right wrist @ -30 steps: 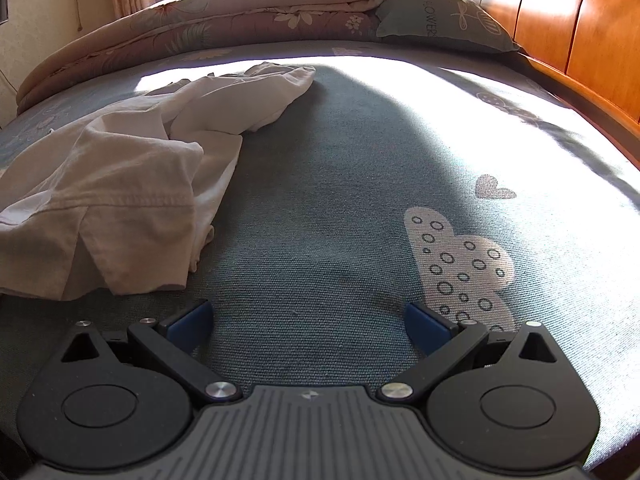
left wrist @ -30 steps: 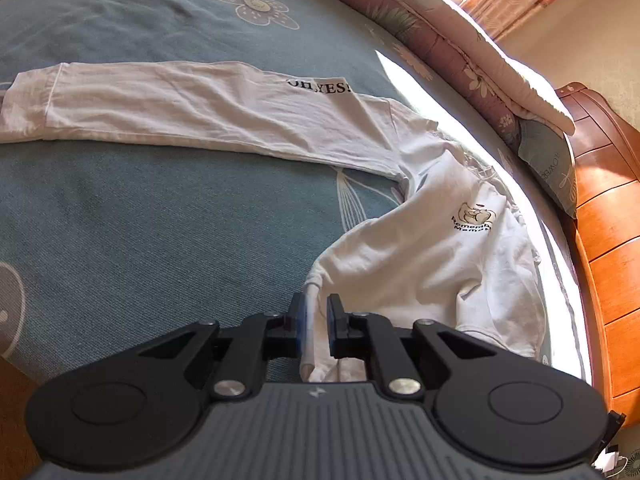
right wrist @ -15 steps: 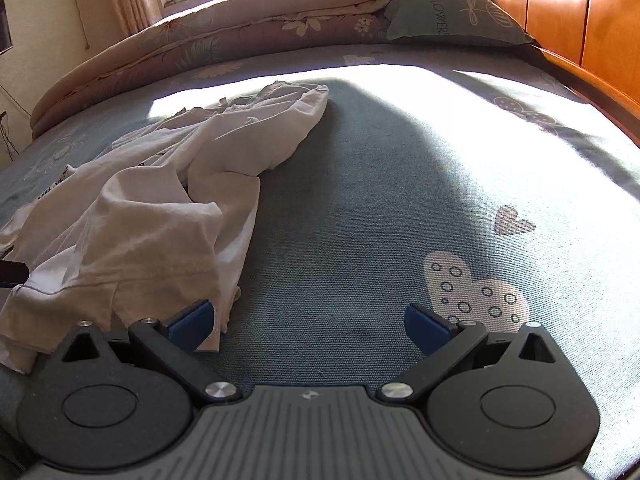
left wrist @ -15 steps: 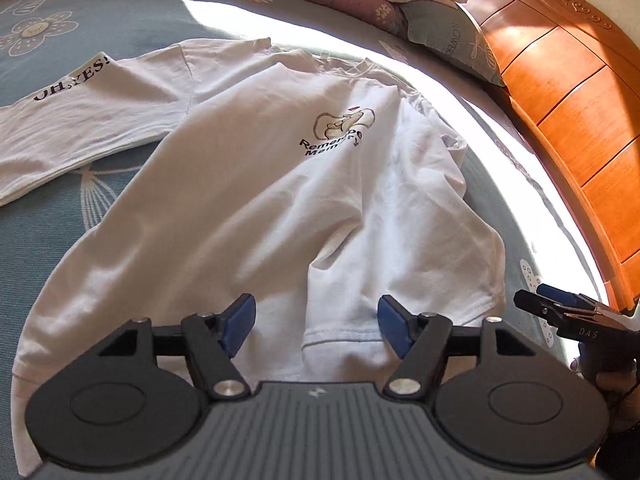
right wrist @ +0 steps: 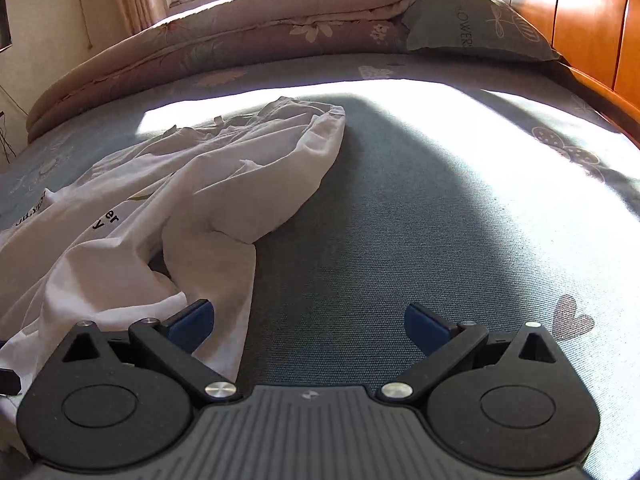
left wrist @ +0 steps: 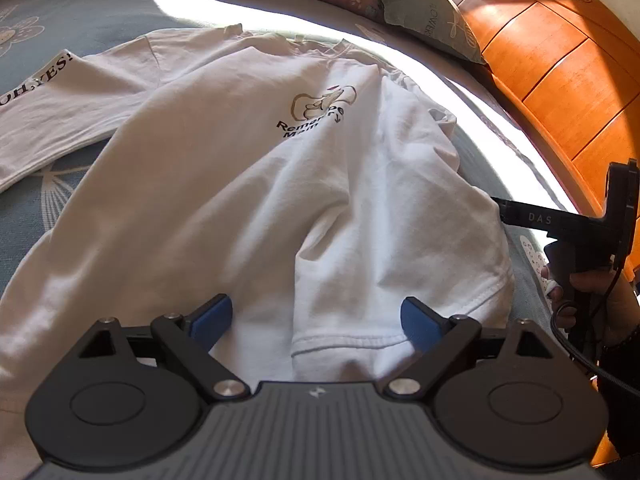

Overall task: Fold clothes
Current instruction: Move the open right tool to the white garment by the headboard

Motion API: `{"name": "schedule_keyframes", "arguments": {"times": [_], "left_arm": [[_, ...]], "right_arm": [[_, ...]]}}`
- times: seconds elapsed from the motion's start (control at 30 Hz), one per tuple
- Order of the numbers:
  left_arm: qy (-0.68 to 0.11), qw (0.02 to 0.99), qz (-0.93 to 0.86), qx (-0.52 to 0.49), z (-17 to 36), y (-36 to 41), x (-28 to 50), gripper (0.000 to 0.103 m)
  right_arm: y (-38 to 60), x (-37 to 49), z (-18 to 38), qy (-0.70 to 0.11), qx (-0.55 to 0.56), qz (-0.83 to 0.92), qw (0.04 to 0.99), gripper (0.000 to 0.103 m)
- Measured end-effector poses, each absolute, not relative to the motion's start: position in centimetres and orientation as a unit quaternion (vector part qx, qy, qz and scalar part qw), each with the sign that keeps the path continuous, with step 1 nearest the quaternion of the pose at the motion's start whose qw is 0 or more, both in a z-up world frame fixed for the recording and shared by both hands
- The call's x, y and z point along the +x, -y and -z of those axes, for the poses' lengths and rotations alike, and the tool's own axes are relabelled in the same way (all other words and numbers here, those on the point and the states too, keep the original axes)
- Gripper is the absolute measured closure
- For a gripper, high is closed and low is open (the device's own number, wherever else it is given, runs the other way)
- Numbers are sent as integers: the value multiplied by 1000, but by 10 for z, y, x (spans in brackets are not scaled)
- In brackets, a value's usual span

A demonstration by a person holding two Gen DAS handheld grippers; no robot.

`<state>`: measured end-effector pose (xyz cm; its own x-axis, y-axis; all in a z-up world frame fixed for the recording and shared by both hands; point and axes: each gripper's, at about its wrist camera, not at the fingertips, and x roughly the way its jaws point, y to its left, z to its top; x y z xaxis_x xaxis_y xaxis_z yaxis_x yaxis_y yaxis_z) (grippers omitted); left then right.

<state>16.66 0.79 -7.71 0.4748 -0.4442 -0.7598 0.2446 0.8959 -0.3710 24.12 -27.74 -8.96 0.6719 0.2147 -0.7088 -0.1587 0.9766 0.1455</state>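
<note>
Your left gripper has its fingers spread wide and still opening; the shirt lies under and between them, its hem fold showing in the gap, but neither blue pad presses the cloth. Nothing is pinched there.

Your right gripper also has its fingers spread wide. The left finger sits over the shirt's nearest edge; whether it touches, you cannot tell. The right finger hangs over bare bed.

In the left wrist view the shirt lies on the bed with its long axis running from the hem at 6 o'clock up to the collar at about 12 o'clock, chest print facing up. One sleeve, with black lettering, stretches out flat toward 9 o'clock. The other side is bunched and folded over at 3 o'clock, where your right gripper comes in at the shirt's edge, held in your hand.

The pillow and the folded quilt lie at 12 o'clock against the headboard.
</note>
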Motion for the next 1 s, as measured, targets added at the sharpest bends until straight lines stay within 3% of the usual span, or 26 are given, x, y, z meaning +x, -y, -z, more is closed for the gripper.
{"name": "schedule_keyframes", "arguments": {"times": [0.27,0.5,0.8,1.0], "left_arm": [[-471,849,212,-112,78,-8,170,6],[-467,846,218,-138,79,-14,171,6],[-467,845,217,-143,80,-15,172,6],[-466,845,219,-145,81,-16,174,6]], "right_arm": [[266,250,99,-399,158,-210,879,0],[334,257,122,-395,386,-257,793,0],[315,287,126,-415,392,-315,758,0],[320,264,130,-430,409,-307,744,10]]}}
